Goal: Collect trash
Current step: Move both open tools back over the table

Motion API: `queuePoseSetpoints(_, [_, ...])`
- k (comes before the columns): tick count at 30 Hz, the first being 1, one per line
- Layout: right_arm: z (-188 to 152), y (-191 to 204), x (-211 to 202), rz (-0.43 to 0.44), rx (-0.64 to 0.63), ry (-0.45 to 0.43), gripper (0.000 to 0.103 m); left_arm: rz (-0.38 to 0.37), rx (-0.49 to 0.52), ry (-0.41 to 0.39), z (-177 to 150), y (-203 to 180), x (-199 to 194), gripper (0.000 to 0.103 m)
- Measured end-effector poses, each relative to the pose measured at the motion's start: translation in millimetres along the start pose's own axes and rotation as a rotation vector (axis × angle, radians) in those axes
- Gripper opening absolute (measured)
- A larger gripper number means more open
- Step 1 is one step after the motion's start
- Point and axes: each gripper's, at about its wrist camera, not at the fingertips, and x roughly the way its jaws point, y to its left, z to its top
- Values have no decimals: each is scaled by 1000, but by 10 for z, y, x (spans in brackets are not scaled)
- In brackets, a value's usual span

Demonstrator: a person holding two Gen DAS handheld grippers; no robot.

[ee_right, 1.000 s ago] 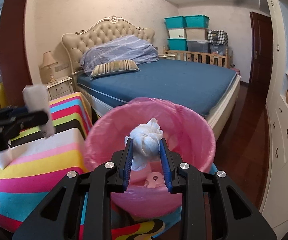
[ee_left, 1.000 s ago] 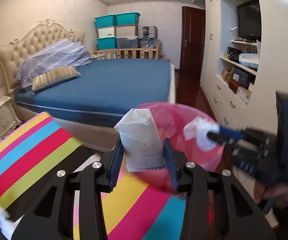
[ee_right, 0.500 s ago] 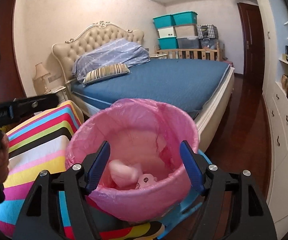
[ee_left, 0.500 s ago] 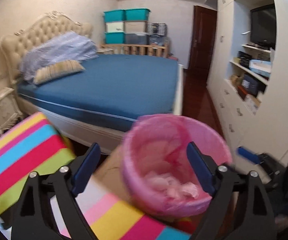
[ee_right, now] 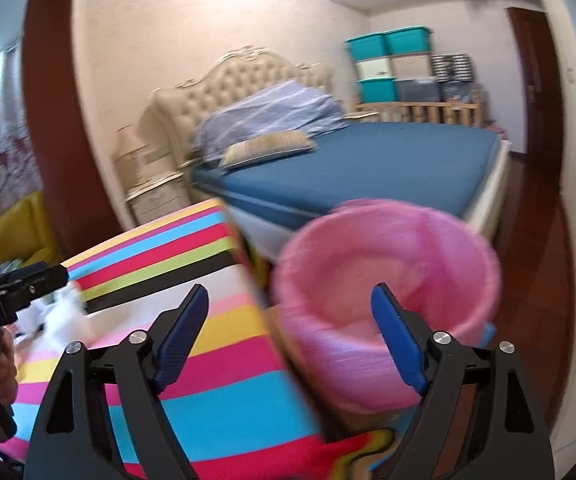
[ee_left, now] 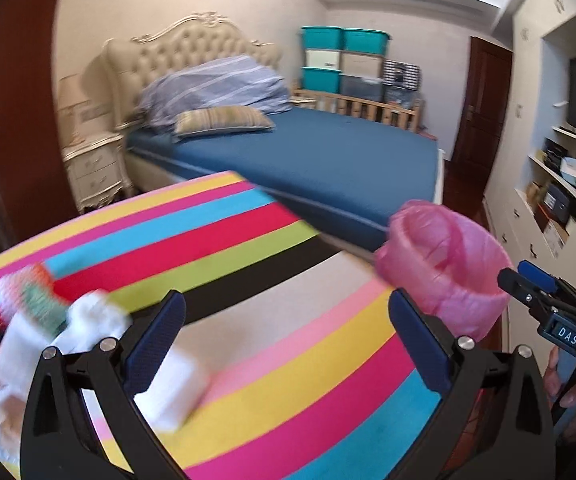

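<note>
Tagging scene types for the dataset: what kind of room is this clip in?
A home bedroom, almost certainly. A bed with a tufted headboard and pillows fills the room, a nightstand stands beside it, and stacked storage bins sit in the far corner.

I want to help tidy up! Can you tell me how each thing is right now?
Left gripper: jaws open, empty.
Right gripper: jaws open, empty.
Round bin with pink plastic liner: upright, beside the table.
White crumpled paper scraps: lying on the rainbow-striped tablecloth.
Dark wooden door: shut.
</note>
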Motion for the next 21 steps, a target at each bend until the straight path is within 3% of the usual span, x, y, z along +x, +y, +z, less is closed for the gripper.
queuePoseSetpoints(3, [-79,368,105,62,-42,41,83,49,10,-19,-170,285,-284,98])
queuePoseSetpoints(9, [-303,1061,277,170,-145,129,86,216,9,-61,-541,914,-912,98])
queuePoseSetpoints(14, [-473,1498,307,227,-221,167,86,341,-83,-45,-882,1435,-1285,98])
queuePoseSetpoints(21, [-568,1957,336,277,-298,202,87,424,-261,23,-1426,2084,-1644,98])
